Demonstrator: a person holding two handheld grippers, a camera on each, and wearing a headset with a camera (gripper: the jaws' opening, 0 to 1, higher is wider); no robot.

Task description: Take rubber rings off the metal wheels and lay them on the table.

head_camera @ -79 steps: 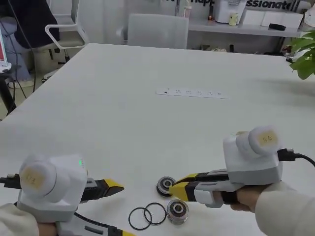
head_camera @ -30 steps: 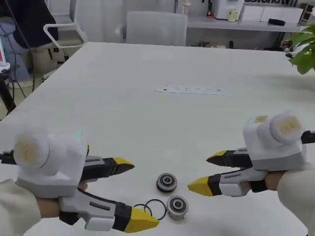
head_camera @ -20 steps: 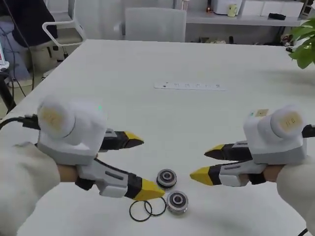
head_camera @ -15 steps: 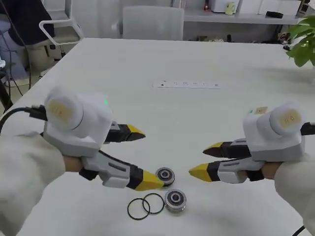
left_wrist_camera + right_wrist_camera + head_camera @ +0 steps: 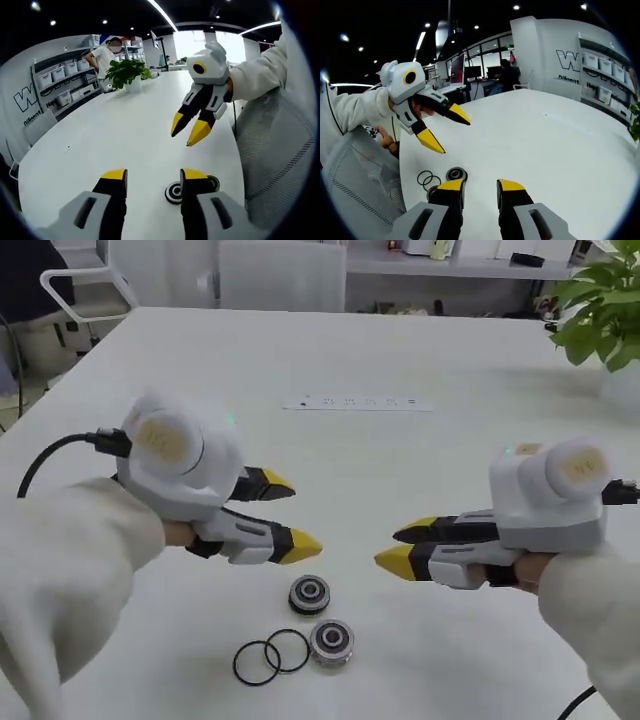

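Head view: both grippers are held above the white table [image 5: 450,450], neither touching anything. The left gripper [image 5: 295,515] is at 9 o'clock of the frame centre with its tips pointing toward 3 o'clock, jaws spread wide, nothing between them. The right gripper [image 5: 392,547] is at 4 o'clock of centre with its tips pointing toward 9 o'clock, jaws parted by a narrower gap, also holding nothing. The two sets of tips face each other, apart. The two metal wheels lie flat on the table at 6 o'clock of that gap: far wheel [image 5: 309,593], near wheel [image 5: 331,639], close together. Two rubber rings [image 5: 272,656], black, lie flat and overlapping each other at 9 o'clock of the near wheel, just beside it. Cannot tell whether the wheels carry any further ring. Left gripper view: one wheel sits on the table between its own yellow tips, and the second is partly hidden behind the right-hand jaw. A power strip [image 5: 358,402] lies at 12 o'clock and a green plant [image 5: 595,315] at 2 o'clock.
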